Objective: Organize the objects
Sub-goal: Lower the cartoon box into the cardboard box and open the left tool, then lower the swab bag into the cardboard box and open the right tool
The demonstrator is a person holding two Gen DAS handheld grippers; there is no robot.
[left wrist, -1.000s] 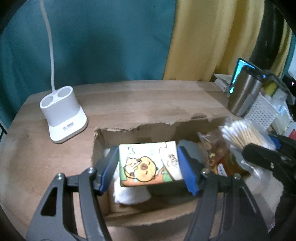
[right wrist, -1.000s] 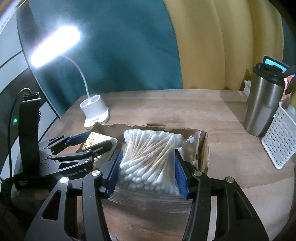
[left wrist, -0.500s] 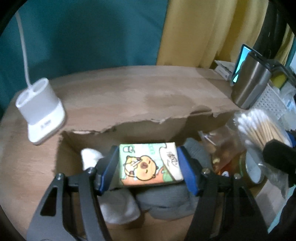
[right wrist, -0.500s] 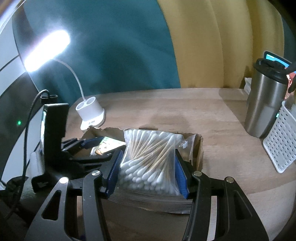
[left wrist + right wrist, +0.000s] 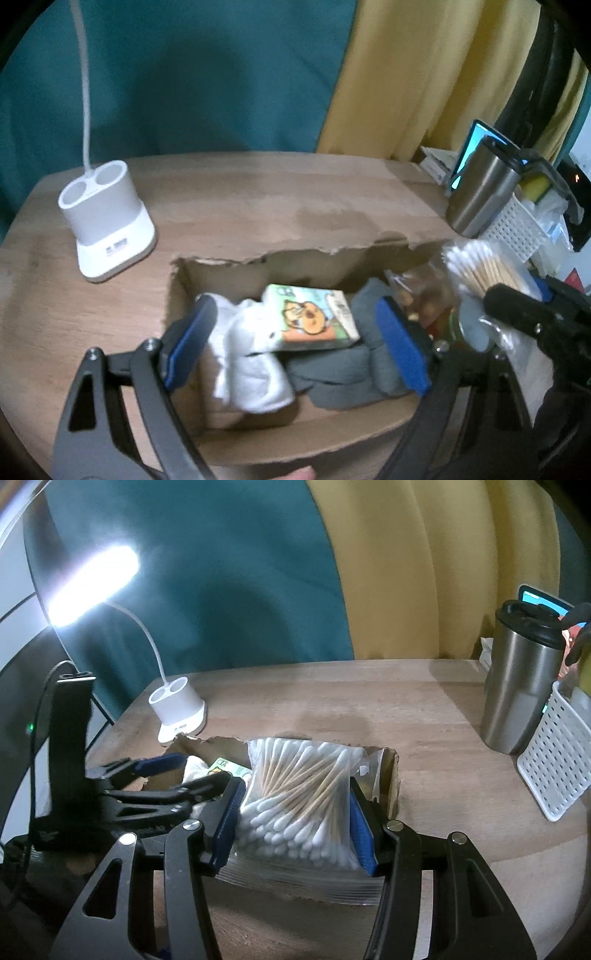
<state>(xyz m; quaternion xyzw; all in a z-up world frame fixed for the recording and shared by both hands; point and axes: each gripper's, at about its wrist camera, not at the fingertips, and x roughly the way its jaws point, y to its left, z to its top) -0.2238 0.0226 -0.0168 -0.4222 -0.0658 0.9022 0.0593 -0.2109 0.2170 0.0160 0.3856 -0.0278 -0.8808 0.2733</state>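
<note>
The left gripper (image 5: 295, 343) hangs over a torn-edged cardboard box (image 5: 295, 439) on the wooden table (image 5: 277, 199), and its jaws are opening: the blue pads stand wide to either side, clear of everything. Between them, but touched by neither, a small tissue pack printed with a cartoon animal (image 5: 314, 317) lies tilted inside the box. It rests on a white sock (image 5: 255, 365) to its left and a heap of grey socks (image 5: 343, 373) below and to its right. A crinkled clear bag of brownish snacks (image 5: 417, 291) sits at the right end of the box.

The right gripper (image 5: 295, 812) is closed about halfway, its blue pads pressing both sides of a clear zip bag of cotton swabs (image 5: 299, 794). The bag is held up just above the right part of the box (image 5: 391, 775), with its zip strip hanging towards the camera. From this side the left gripper's black frame (image 5: 155, 794) shows reaching into the left part of the box, the tissue pack's green edge (image 5: 225, 766) just visible beyond it.

Farther back on the table, to the left, stands a white lamp base with two round wells (image 5: 107, 218); its thin neck curves up to a bright lit bar (image 5: 92, 587). At the right edge a steel tumbler with a black lid (image 5: 521, 686) stands beside a white perforated basket (image 5: 554, 768). A teal and a yellow curtain (image 5: 424, 572) hang behind the table.
</note>
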